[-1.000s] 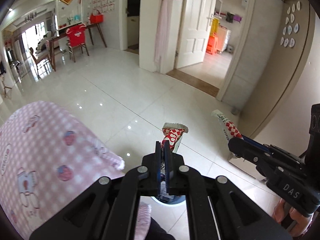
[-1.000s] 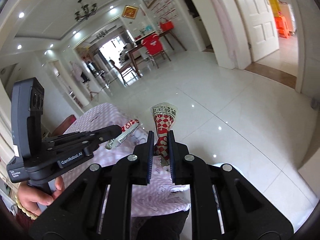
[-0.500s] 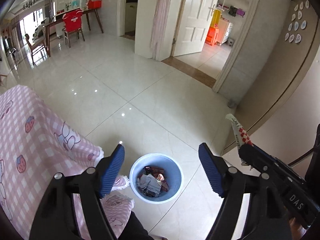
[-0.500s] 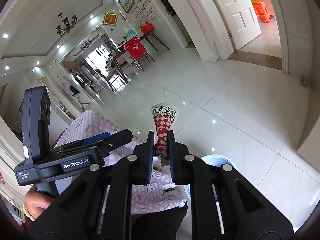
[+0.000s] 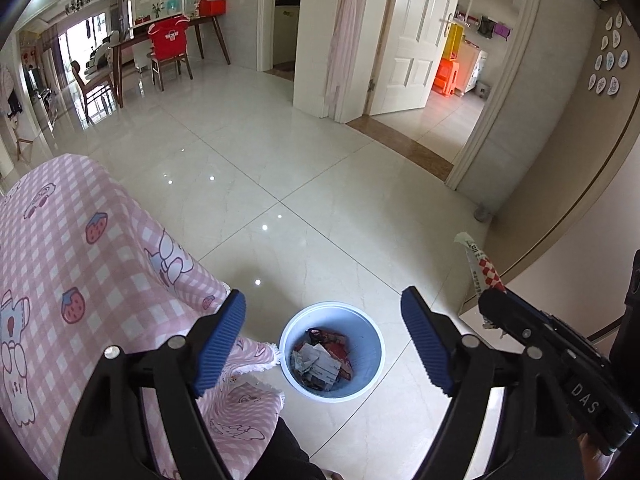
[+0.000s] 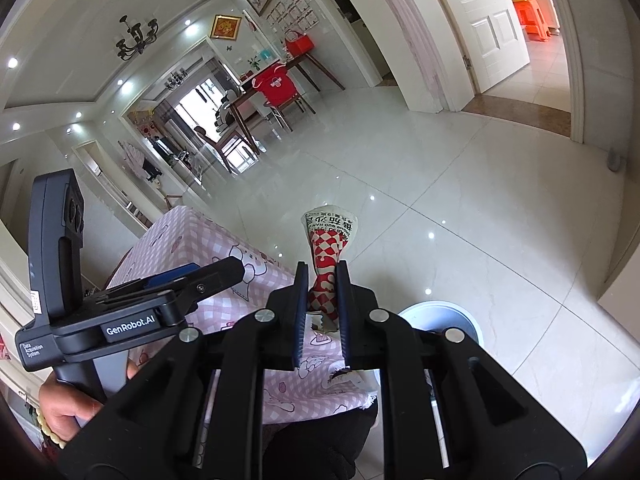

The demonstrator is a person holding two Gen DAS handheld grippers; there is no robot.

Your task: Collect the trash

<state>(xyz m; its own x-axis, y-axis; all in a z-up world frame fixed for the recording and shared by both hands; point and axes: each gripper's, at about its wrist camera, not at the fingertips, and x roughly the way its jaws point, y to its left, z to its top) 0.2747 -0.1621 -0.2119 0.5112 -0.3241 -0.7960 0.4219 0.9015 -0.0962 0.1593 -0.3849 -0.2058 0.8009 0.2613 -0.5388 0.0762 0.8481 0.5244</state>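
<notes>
My left gripper (image 5: 322, 300) hangs above a light-blue bin (image 5: 288, 332) on the floor, its jaws wide apart and still opening, with nothing between them. Crumpled wrappers (image 5: 320, 360) lie inside the bin. My right gripper (image 6: 322, 270) is shut on a red-and-white checked snack wrapper (image 6: 330, 236) that sticks up past its fingertips. In the left wrist view that wrapper (image 5: 482, 264) and the right gripper (image 5: 494, 304) sit to the right of the bin. The bin's rim (image 6: 440, 312) shows just below and right of the right gripper. The left gripper (image 6: 216, 276) is at the left of the right wrist view.
A table under a pink checked cloth (image 5: 80, 260) stands right beside the bin on the left, its fringe touching the rim. A beige wall (image 5: 580, 240) runs along the right. Glossy tiled floor (image 5: 300, 160) stretches ahead to an open white door (image 5: 416, 40) and a dining table with chairs (image 5: 168, 52).
My left gripper, shut on a red-and-white wrapper a second ago, has opened wide and that wrapper is gone from it. Both grippers sank a little. The right keeps its wrapper.
</notes>
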